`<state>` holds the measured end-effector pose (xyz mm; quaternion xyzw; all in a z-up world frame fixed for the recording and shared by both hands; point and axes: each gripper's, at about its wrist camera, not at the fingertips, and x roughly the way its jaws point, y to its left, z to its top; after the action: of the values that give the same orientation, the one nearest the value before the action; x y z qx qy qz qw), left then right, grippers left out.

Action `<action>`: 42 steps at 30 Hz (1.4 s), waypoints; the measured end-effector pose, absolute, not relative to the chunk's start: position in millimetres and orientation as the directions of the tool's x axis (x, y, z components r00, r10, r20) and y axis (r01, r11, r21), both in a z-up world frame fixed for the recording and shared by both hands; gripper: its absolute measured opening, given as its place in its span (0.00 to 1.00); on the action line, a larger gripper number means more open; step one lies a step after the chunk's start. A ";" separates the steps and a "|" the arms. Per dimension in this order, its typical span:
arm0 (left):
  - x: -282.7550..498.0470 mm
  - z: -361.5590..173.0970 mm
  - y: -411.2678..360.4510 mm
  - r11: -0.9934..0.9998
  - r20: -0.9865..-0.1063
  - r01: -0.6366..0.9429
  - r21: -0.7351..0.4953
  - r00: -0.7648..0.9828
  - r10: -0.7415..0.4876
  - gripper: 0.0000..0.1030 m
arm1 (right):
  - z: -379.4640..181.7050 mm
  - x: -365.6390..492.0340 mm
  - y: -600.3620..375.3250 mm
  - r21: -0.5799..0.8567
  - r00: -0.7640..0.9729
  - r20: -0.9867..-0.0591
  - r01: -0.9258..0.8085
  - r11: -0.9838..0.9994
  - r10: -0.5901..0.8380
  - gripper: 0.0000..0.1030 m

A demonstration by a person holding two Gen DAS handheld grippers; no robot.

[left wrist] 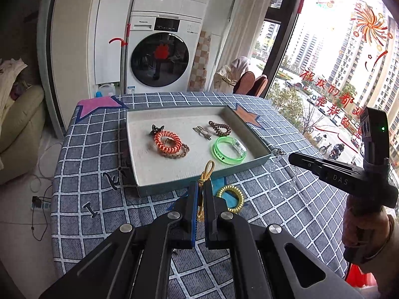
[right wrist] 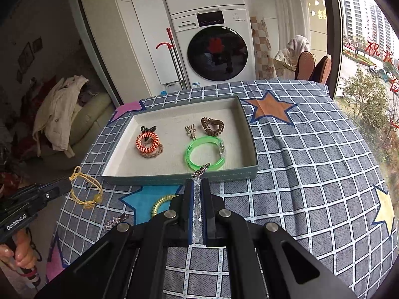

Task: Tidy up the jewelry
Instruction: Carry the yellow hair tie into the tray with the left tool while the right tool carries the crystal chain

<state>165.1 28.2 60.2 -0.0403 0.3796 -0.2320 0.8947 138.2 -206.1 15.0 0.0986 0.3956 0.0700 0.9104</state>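
Note:
A shallow grey tray (left wrist: pixel 199 183) (right wrist: pixel 179 178) on the checked tablecloth holds an orange coil hair tie (left wrist: pixel 167 140) (right wrist: pixel 147 142), a green bangle (left wrist: pixel 229 150) (right wrist: pixel 203 153), a brown coil tie (left wrist: pixel 220 127) (right wrist: pixel 212 125), a small metal clip (left wrist: pixel 202 132) and a black clip (left wrist: pixel 157 128). My left gripper (left wrist: pixel 201 186) is shut on a yellow cord bracelet (left wrist: pixel 208 172) (right wrist: pixel 86 191), held just before the tray's near wall. My right gripper (right wrist: pixel 197 186) is shut on a clear bead chain (right wrist: pixel 197 199) (left wrist: pixel 281 174) with a metal clasp, at the tray's near right corner.
A gold coil tie (left wrist: pixel 230 198) (right wrist: pixel 162 204) lies on the cloth in front of the tray. A small silvery chain (right wrist: pixel 115 221) lies near the table's left edge. A washer-dryer stack (left wrist: pixel 159 57) stands behind the table; a window is at the right.

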 end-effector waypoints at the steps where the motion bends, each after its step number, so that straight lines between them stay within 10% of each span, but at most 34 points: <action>1: 168.2 62.1 27.7 0.890 -0.658 0.383 -0.248 0.608 -0.445 0.23 | 17.7 141.3 -205.4 0.233 0.679 -0.704 -0.054 0.971 0.207 0.05; 42: 320.5 -25.0 -18.0 0.977 -0.779 0.212 -0.005 0.612 -0.137 0.23 | -65.6 293.8 -218.2 0.279 0.584 -0.785 0.039 0.959 0.204 0.05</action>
<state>320.5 -18.0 -25.0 0.0439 0.4293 -0.0972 0.8968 293.8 -218.2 -65.6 0.1344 0.4535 0.0469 0.8798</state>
